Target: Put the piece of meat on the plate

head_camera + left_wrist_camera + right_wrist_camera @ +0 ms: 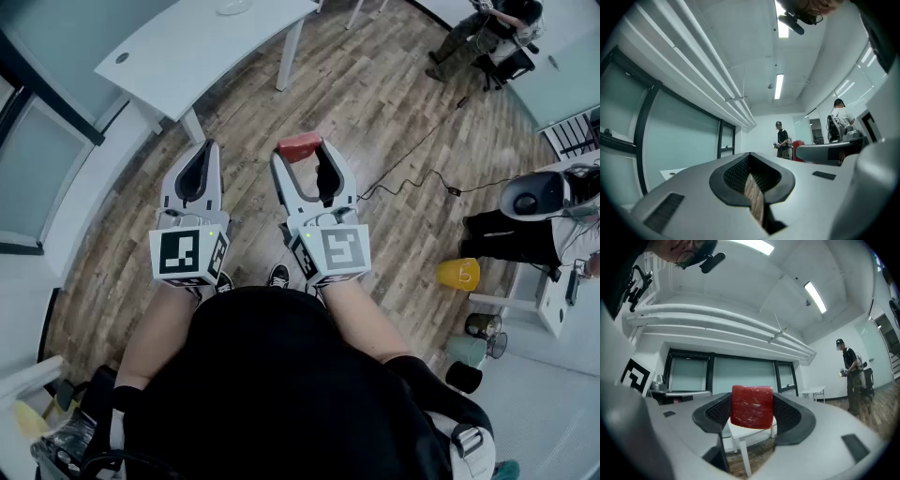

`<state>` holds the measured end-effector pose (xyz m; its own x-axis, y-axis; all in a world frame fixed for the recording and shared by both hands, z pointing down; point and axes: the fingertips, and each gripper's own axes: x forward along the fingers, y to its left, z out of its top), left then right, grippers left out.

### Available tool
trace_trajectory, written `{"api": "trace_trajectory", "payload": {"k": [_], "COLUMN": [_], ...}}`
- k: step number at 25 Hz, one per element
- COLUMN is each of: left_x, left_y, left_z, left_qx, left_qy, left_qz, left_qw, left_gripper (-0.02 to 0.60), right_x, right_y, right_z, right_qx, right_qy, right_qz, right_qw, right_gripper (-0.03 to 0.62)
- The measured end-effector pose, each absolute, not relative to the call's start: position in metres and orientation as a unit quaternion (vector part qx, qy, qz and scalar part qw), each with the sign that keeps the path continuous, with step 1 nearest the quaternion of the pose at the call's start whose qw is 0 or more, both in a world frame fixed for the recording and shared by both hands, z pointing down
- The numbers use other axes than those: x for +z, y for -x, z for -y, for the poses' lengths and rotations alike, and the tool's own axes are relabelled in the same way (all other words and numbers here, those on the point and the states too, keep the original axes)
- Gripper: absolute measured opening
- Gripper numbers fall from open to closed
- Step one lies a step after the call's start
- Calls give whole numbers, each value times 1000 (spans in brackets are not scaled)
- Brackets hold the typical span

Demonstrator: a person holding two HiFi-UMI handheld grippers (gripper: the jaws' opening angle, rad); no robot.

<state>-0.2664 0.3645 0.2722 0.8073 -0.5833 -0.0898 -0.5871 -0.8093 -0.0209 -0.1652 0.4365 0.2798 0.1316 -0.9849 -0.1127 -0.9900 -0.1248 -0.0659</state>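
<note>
We grip the piece of meat (pixel 299 144) in our right tongs (pixel 303 159) for carrying; the left tongs (pixel 208 150), beside it, are pinched together and empty.

Read only one mark: a dark "b" or "6" on the yellow bucket (pixel 457 274); found nothing else legible.

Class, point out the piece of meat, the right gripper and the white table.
piece of meat (pixel 751 406): right gripper view, centre of its front face.
right gripper (pixel 305 161): head view, midway between its fingertips.
white table (pixel 202 42): head view, bare tabletop.
</note>
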Motion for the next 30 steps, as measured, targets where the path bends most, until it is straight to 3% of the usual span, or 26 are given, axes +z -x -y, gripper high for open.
{"api": "trace_trajectory", "payload": {"k": [30], "left_x": [289], "left_y": [216], "left_z": [-373], "left_qx": [18], "left_qy": [937], "left_qz": [-348], "left_qw": [24], "left_gripper": [3], "right_x": [297], "right_y": [105], "right_z": [-442], "right_qx": [-6], "right_qy": [724], "right_qz": [-686], "right_qw": [73], "right_gripper": [276]}}
